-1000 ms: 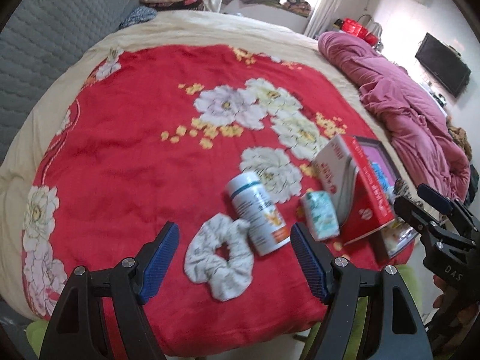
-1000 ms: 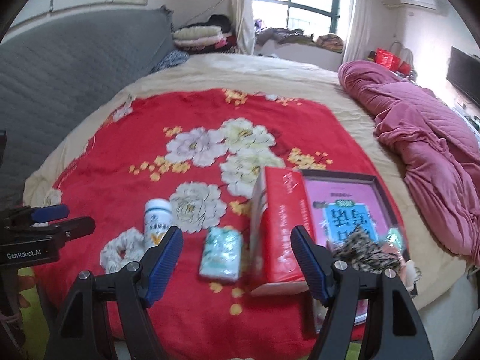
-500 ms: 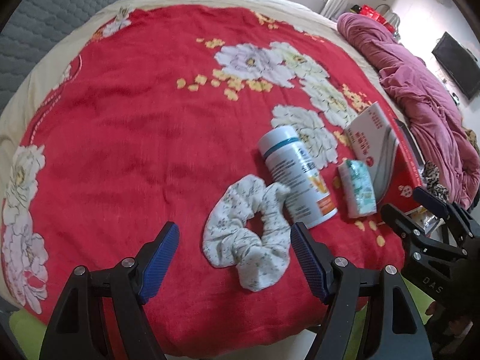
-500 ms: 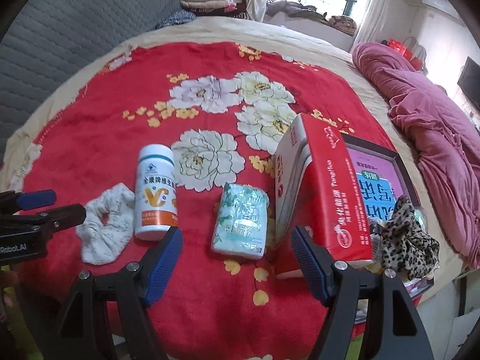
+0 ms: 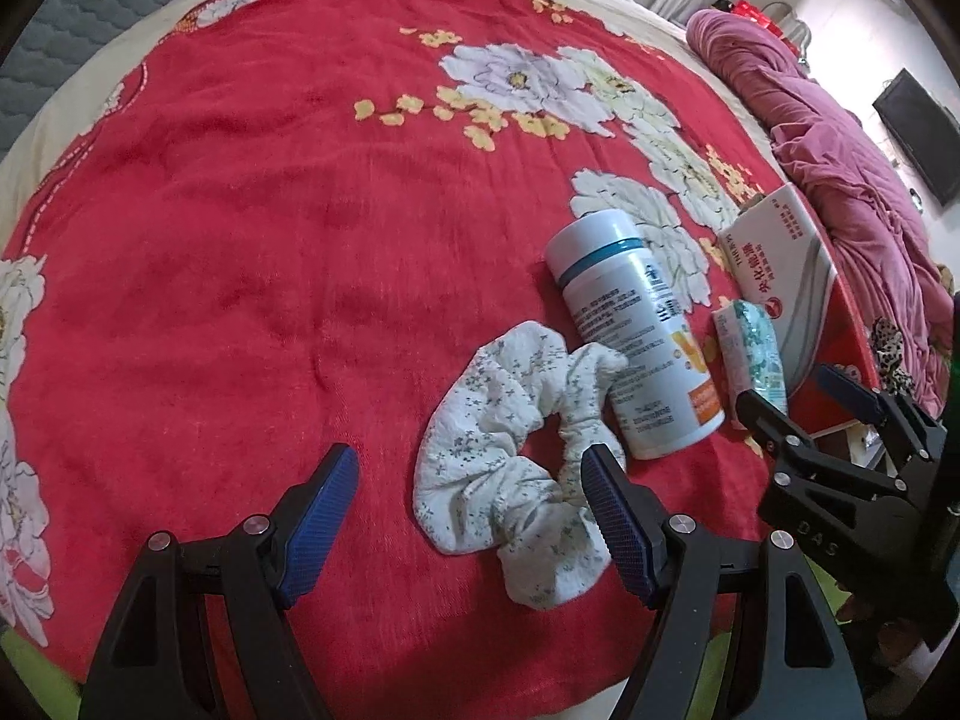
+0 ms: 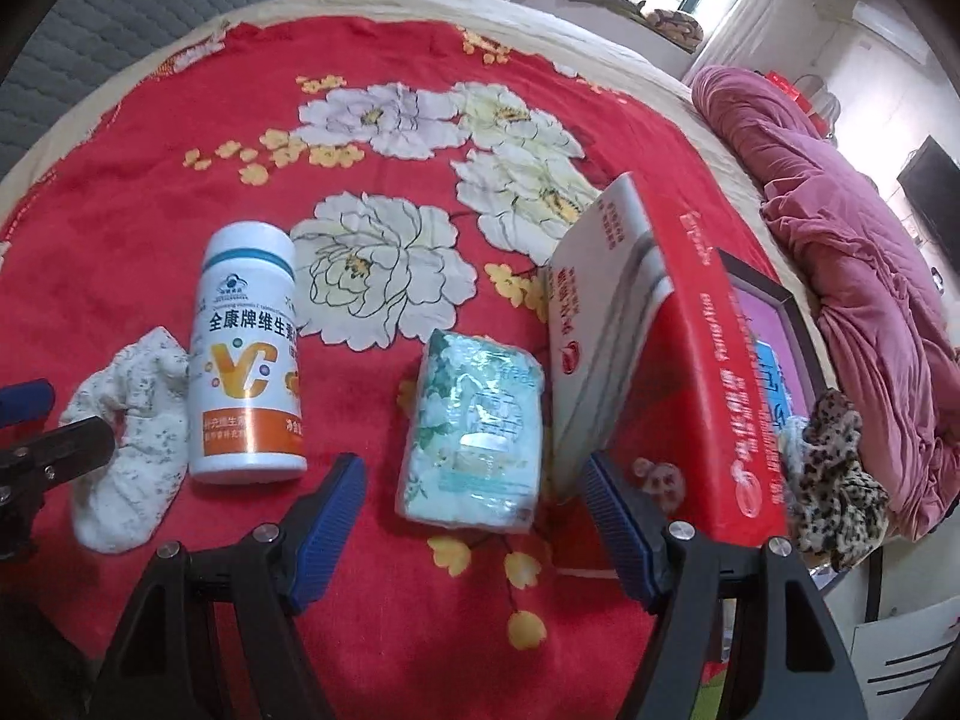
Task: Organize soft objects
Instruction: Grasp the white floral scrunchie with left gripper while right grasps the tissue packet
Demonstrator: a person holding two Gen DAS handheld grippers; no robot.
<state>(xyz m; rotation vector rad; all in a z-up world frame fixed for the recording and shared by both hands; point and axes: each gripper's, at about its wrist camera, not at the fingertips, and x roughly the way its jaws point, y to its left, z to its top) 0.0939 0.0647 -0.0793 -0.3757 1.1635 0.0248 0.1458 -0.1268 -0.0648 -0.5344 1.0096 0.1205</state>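
A white flowered scrunchie (image 5: 516, 444) (image 6: 129, 438) lies on the red flowered blanket (image 5: 240, 240) near the bed's front edge. My left gripper (image 5: 471, 474) hovers open just above it, its right finger over the scrunchie's right side. A soft tissue pack (image 6: 474, 432) (image 5: 753, 354) lies between a white vitamin bottle (image 6: 249, 354) (image 5: 636, 330) and a red box (image 6: 678, 360). My right gripper (image 6: 471, 483) hangs open over the pack's near end, nothing held. A leopard-print scrunchie (image 6: 834, 480) sits at the far right on a framed picture (image 6: 774, 330).
A crumpled pink quilt (image 6: 852, 228) covers the bed's right side. A grey padded headboard (image 6: 90, 30) runs along the left. Folded clothes are piled at the far end by the window. The bed's front edge is just beneath both grippers.
Both grippers have come down and tipped toward the bed; the objects look larger. The left one now hangs over the white scrunchie, the right one over the tissue pack. The jaws kept their width.
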